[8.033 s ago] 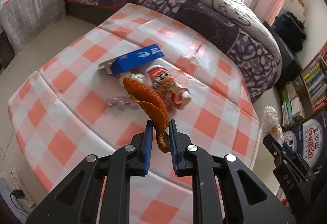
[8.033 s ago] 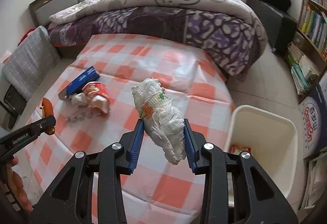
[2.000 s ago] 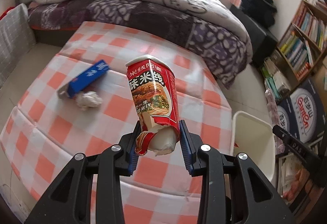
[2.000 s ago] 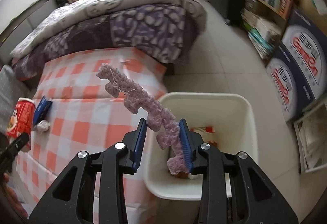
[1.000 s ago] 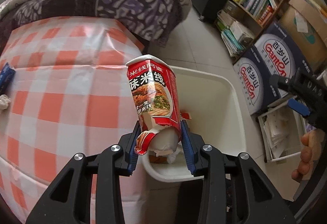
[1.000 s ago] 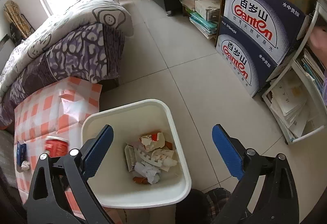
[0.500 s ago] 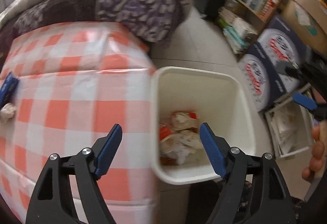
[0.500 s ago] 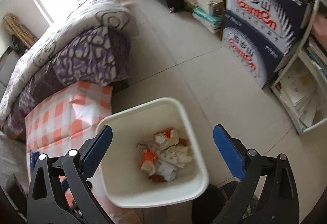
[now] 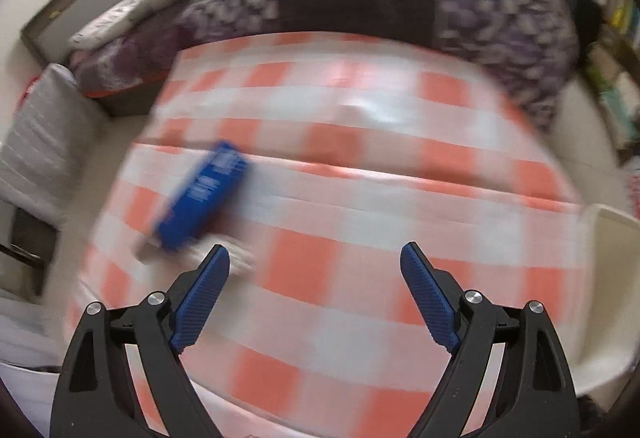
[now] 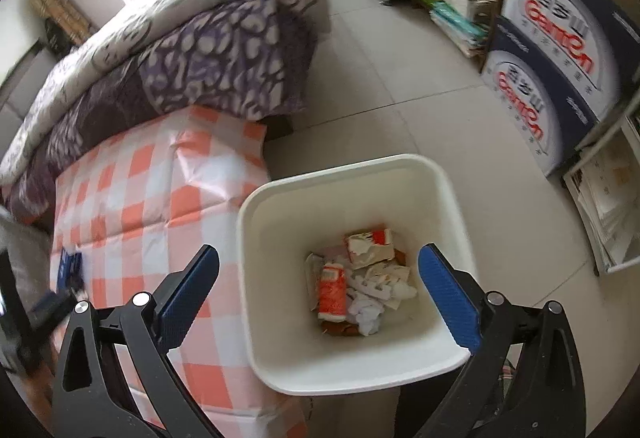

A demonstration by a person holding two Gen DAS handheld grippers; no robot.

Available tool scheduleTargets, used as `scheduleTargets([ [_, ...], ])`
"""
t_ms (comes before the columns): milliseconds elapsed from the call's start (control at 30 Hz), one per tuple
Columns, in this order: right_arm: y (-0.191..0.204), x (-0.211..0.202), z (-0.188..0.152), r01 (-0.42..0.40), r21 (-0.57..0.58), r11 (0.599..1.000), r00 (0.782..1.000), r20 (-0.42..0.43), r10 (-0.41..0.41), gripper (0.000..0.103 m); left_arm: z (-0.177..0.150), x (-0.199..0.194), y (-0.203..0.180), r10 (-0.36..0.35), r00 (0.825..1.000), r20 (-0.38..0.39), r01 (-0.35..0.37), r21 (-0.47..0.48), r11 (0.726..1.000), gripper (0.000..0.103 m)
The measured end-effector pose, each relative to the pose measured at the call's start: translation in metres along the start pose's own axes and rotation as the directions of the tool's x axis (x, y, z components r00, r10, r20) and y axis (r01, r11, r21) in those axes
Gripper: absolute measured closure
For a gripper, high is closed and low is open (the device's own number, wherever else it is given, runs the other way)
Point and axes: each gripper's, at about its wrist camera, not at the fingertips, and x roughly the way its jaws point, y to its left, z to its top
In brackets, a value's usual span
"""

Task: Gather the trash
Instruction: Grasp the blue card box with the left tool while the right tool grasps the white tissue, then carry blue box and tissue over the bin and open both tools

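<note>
Mostly done, by our reading: the white square plastic bin (image 10: 452,206) on the floor, hard against the edge of the orange-and-white checked tablecloth (image 10: 160,198), already holds a heap of rubbish, including a red-and-white crushed paper cup (image 10: 332,288) and crumpled white wrappers (image 10: 380,286). Our right gripper (image 10: 318,270) hangs over the bin with its blue-padded jaws spread wide and nothing between them. Our left gripper (image 9: 316,266) is likewise spread and empty, pointed across the cloth; that view is motion-blurred. What is left on the table, as far as we can see, is a blue rectangular cardboard box (image 9: 202,196) lying flat near the cloth's left side, and a pale crumpled scrap (image 9: 240,262) just beside the box's near end, close to the left finger. We judge two pickups remain, box and scrap, each then carried to the bin.
</note>
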Motion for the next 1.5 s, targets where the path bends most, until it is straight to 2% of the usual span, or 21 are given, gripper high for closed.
scheduleTargets([
  [167, 0.057, 0.011, -0.015, -0.007, -0.163, 0.987, 1.000, 0.005, 0.008, 0.007, 0.015, 0.047, 0.046, 0.093, 0.993, -0.066, -0.092, 0.016, 0.996, 0.018],
  [300, 0.118, 0.018, -0.034, -0.048, -0.356, 0.933, 0.998, 0.012, 0.056, 0.007, 0.025, 0.079, 0.085, 0.103, 0.989, -0.104, -0.101, 0.024, 0.995, 0.018],
  [367, 0.152, 0.024, -0.048, -0.104, -0.448, 0.888, 0.994, -0.005, 0.113, 0.007, 0.026, 0.087, 0.105, 0.052, 0.991, -0.120, -0.052, -0.002, 0.999, 0.028],
  [400, 0.166, 0.027, -0.055, -0.131, -0.487, 0.864, 0.990, -0.016, 0.141, 0.007, 0.026, 0.090, 0.114, 0.024, 0.991, -0.128, -0.027, -0.019, 0.999, 0.037],
  [433, 0.184, 0.030, -0.064, -0.158, -0.541, 0.826, 0.985, -0.030, 0.169, 0.007, 0.025, 0.094, 0.128, -0.013, 0.990, -0.137, 0.006, -0.047, 0.999, 0.045],
  [467, 0.200, 0.033, -0.073, -0.177, -0.591, 0.787, 0.981, -0.040, 0.190, 0.007, 0.023, 0.097, 0.139, -0.036, 0.989, -0.141, 0.026, -0.068, 0.997, 0.047],
  [533, 0.239, 0.036, -0.090, -0.227, -0.688, 0.689, 0.964, -0.060, 0.258, 0.007, 0.012, 0.099, 0.160, -0.054, 0.991, -0.124, 0.043, -0.089, 0.995, 0.054],
  [633, 0.285, 0.041, -0.110, -0.289, -0.760, 0.583, 0.939, -0.105, 0.328, 0.007, -0.011, 0.095, 0.194, -0.076, 0.993, -0.085, 0.065, -0.125, 0.990, 0.062],
  [700, 0.317, 0.049, -0.124, -0.308, -0.791, 0.528, 0.929, -0.130, 0.346, 0.007, -0.024, 0.089, 0.211, -0.091, 0.994, -0.065, 0.080, -0.158, 0.984, 0.065],
  [800, 0.349, 0.062, -0.139, -0.322, -0.811, 0.489, 0.923, -0.152, 0.355, 0.007, -0.049, 0.082, 0.240, -0.100, 0.994, -0.039, 0.089, -0.217, 0.972, 0.067],
  [967, 0.377, 0.075, -0.151, -0.357, -0.801, 0.480, 0.908, -0.178, 0.379, 0.007, -0.086, 0.068, 0.271, -0.099, 0.995, -0.002, 0.094, -0.274, 0.957, 0.068],
  [1067, 0.388, 0.086, -0.156, -0.364, -0.782, 0.506, 0.909, -0.181, 0.375, 0.010, -0.100, 0.064, 0.281, -0.109, 0.994, 0.016, 0.109, -0.297, 0.949, 0.068],
  [1100, 0.392, 0.089, -0.158, -0.368, -0.773, 0.516, 0.908, -0.180, 0.378, 0.013, -0.104, 0.064, 0.282, -0.110, 0.994, 0.023, 0.112, -0.303, 0.946, 0.068],
  [1133, 0.394, 0.092, -0.160, -0.373, -0.763, 0.528, 0.908, -0.183, 0.377, 0.025, -0.108, 0.062, 0.282, -0.110, 0.993, 0.031, 0.114, -0.309, 0.944, 0.068],
  [1167, 0.396, 0.097, -0.162, -0.382, -0.754, 0.534, 0.907, -0.196, 0.373, 0.042, -0.111, 0.061, 0.283, -0.109, 0.993, 0.035, 0.114, -0.310, 0.944, 0.068],
  [1233, 0.399, 0.102, -0.164, -0.374, -0.748, 0.549, 0.913, -0.192, 0.360, 0.058, -0.115, 0.059, 0.282, -0.106, 0.993, 0.046, 0.115, -0.313, 0.943, 0.068],
  [1300, 0.397, 0.102, -0.162, -0.391, -0.728, 0.563, 0.905, -0.195, 0.377, 0.060, -0.117, 0.058, 0.283, -0.105, 0.993, 0.056, 0.117, -0.326, 0.938, 0.068],
  [1333, 0.394, 0.100, -0.160, -0.399, -0.706, 0.585, 0.903, -0.193, 0.384, 0.061, -0.118, 0.058, 0.283, -0.105, 0.993, 0.059, 0.118, -0.332, 0.936, 0.068],
  [1500, 0.380, 0.080, -0.153, -0.389, -0.681, 0.620, 0.904, -0.152, 0.399, 0.061, -0.125, 0.050, 0.287, -0.114, 0.992, 0.053, 0.125, -0.380, 0.917, 0.068],
])
